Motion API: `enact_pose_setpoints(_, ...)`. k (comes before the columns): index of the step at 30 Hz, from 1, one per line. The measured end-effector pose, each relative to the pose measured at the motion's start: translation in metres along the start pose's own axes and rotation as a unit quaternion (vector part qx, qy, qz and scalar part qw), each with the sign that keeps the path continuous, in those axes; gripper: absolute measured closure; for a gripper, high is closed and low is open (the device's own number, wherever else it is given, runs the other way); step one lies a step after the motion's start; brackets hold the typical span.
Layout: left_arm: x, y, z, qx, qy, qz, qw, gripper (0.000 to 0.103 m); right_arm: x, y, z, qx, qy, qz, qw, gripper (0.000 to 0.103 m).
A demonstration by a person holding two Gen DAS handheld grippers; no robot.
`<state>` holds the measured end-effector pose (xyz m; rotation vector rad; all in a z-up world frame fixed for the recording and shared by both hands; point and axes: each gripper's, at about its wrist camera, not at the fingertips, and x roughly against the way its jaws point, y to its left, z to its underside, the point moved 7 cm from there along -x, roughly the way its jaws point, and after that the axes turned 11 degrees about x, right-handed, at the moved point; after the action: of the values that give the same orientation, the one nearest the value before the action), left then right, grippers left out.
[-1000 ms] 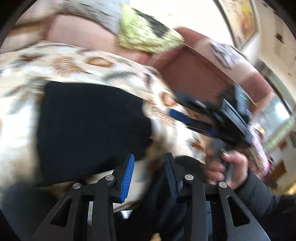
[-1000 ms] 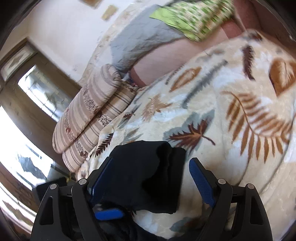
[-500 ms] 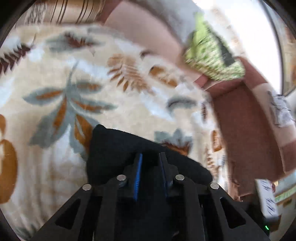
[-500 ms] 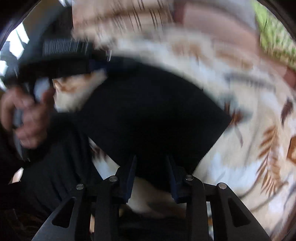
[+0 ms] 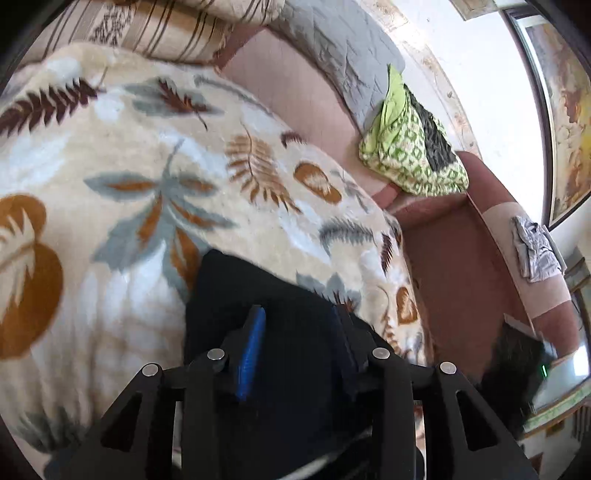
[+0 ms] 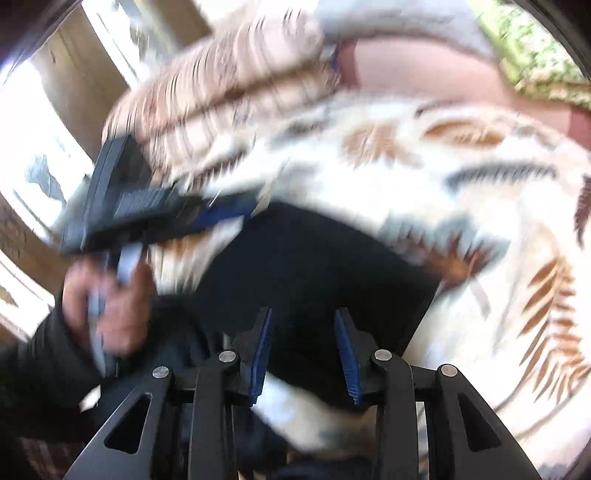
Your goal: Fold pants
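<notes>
The black pants [image 5: 240,273] lie folded on the leaf-patterned blanket [image 5: 147,166]. My left gripper [image 5: 298,314] hovers over their near edge. Its jaws are opening, with black cloth under and between the blue pads but not pinched. In the blurred right wrist view the pants [image 6: 314,258] spread ahead of my right gripper [image 6: 303,314]. Its jaws are opening slightly, with the pants' edge and white blanket [image 6: 461,184] showing in the gap. The left gripper [image 6: 225,212] shows there too, at the pants' far left corner, held by a hand [image 6: 107,302].
Striped pillows [image 5: 166,26] and a grey quilted cover [image 5: 332,48] line the sofa back. A green patterned cloth [image 5: 410,147] sits at the corner. A bare reddish seat [image 5: 454,277] and a crumpled pale cloth [image 5: 535,251] lie to the right. A bright window [image 6: 37,166] is at the left.
The left gripper moved from beside the pants onto them, shut on the cloth, and has now spread its jaws. The right gripper's wide jaws narrowed, and it swung round to the pants' near edge.
</notes>
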<state>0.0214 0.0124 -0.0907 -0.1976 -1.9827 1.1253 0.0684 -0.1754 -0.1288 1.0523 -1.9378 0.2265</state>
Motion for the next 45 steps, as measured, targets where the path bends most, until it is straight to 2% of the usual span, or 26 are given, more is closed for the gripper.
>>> enact_pose_setpoints(1,-0.003,0.006,0.005,-0.003,0.015,-0.014,0.9998,0.068,-0.008,-0.011,-0.003,0.005,0.009,0.020,1.000,0.067)
enact_pose_setpoints(3,-0.021,0.014,0.013,-0.008,0.043,-0.046,0.9980,0.076,-0.045,-0.034,0.011,-0.013,0.095,0.024,0.995,0.070)
enact_pose_setpoints(4,-0.020,0.014,0.011,-0.003,0.042,-0.045,0.9981,0.076,-0.057,-0.041,0.020,-0.022,0.127,0.021,0.991,0.070)
enact_pose_setpoints(6,-0.011,0.011,0.005,0.017,0.047,-0.022,0.9985,0.074,-0.045,-0.045,0.015,-0.034,0.106,0.003,0.994,0.069)
enact_pose_setpoints(7,-0.005,0.010,0.001,0.026,0.045,-0.012,0.9986,0.068,-0.037,-0.045,0.015,-0.038,0.100,-0.003,0.994,0.069)
enact_pose_setpoints(8,0.004,0.011,-0.003,0.028,0.033,-0.011,0.9990,0.056,-0.024,-0.048,0.016,-0.050,0.086,-0.012,0.995,0.061)
enact_pose_setpoints(9,0.011,0.013,-0.008,0.026,0.017,-0.016,0.9994,0.050,-0.018,-0.052,0.017,-0.064,0.078,-0.016,0.995,0.042)
enact_pose_setpoints(10,0.018,0.019,-0.013,0.025,0.006,-0.023,0.9994,0.039,-0.018,-0.056,0.018,-0.084,0.073,-0.019,0.994,0.031)
enact_pose_setpoints(11,0.019,0.023,-0.015,0.023,0.001,-0.030,0.9993,0.037,-0.018,-0.064,0.022,-0.110,0.072,-0.025,0.991,0.017)
enact_pose_setpoints(14,0.009,0.035,-0.007,0.038,0.040,-0.040,0.9977,0.038,-0.025,-0.067,0.033,-0.181,0.075,-0.088,0.977,0.017)
enact_pose_setpoints(17,-0.017,0.050,0.000,0.064,0.098,-0.061,0.9912,0.038,-0.049,-0.067,0.046,-0.207,0.104,-0.150,0.961,0.018)
enact_pose_setpoints(19,-0.019,0.049,-0.004,0.074,0.102,-0.049,0.9908,0.037,-0.060,-0.069,0.049,-0.215,0.105,-0.185,0.953,0.021)
enact_pose_setpoints(20,-0.022,0.047,-0.005,0.077,0.108,-0.045,0.9902,0.035,-0.059,-0.070,0.046,-0.216,0.088,-0.218,0.948,0.024)
enact_pose_setpoints(21,-0.024,0.049,-0.006,0.082,0.112,-0.042,0.9894,0.035,-0.060,-0.067,0.044,-0.210,0.079,-0.245,0.943,0.034)
enact_pose_setpoints(22,-0.026,0.050,-0.007,0.087,0.113,-0.039,0.9891,0.035,-0.064,-0.064,0.047,-0.201,0.085,-0.261,0.940,0.036)
enact_pose_setpoints(24,-0.026,0.053,-0.010,0.097,0.107,-0.038,0.9888,0.044,-0.072,-0.061,0.048,-0.204,0.097,-0.271,0.936,0.045)
enact_pose_setpoints(25,-0.028,0.055,-0.011,0.095,0.106,-0.045,0.9888,0.056,-0.072,-0.061,0.047,-0.196,0.094,-0.274,0.937,0.046)
enact_pose_setpoints(26,-0.031,0.057,-0.012,0.093,0.103,-0.048,0.9891,0.064,-0.070,-0.060,0.045,-0.184,0.090,-0.274,0.940,0.049)
enact_pose_setpoints(28,-0.027,0.054,-0.013,0.080,0.100,-0.055,0.9903,0.070,-0.064,-0.060,0.044,-0.173,0.078,-0.269,0.944,0.059)
enact_pose_setpoints(29,-0.028,0.047,-0.014,0.062,0.095,-0.065,0.9914,0.072,-0.062,-0.060,0.041,-0.163,0.068,-0.262,0.949,0.065)
enact_pose_setpoints(31,-0.025,0.028,-0.015,0.029,0.083,-0.075,0.9933,0.072,-0.054,-0.058,0.033,-0.140,0.043,-0.250,0.957,0.069)
enact_pose_setpoints(37,-0.059,-0.030,-0.057,-0.030,0.055,-0.044,0.9971,0.072,-0.033,-0.105,-0.003,-0.154,0.001,-0.189,0.970,0.070)
enact_pose_setpoints(42,-0.113,-0.022,-0.072,-0.021,0.056,-0.061,0.9964,0.070,-0.044,-0.147,-0.024,-0.159,0.012,-0.147,0.976,0.070)
enact_pose_setpoints(43,-0.129,-0.019,-0.073,-0.021,0.054,-0.069,0.9959,0.067,-0.052,-0.154,-0.024,-0.158,0.020,-0.134,0.978,0.070)
enact_pose_setpoints(44,-0.138,-0.015,-0.072,-0.024,0.052,-0.077,0.9954,0.058,-0.060,-0.160,-0.023,-0.156,0.030,-0.120,0.980,0.069)
enact_pose_setpoints(45,-0.140,-0.013,-0.071,-0.030,0.043,-0.074,0.9959,0.054,-0.068,-0.165,-0.019,-0.155,0.045,-0.102,0.982,0.064)
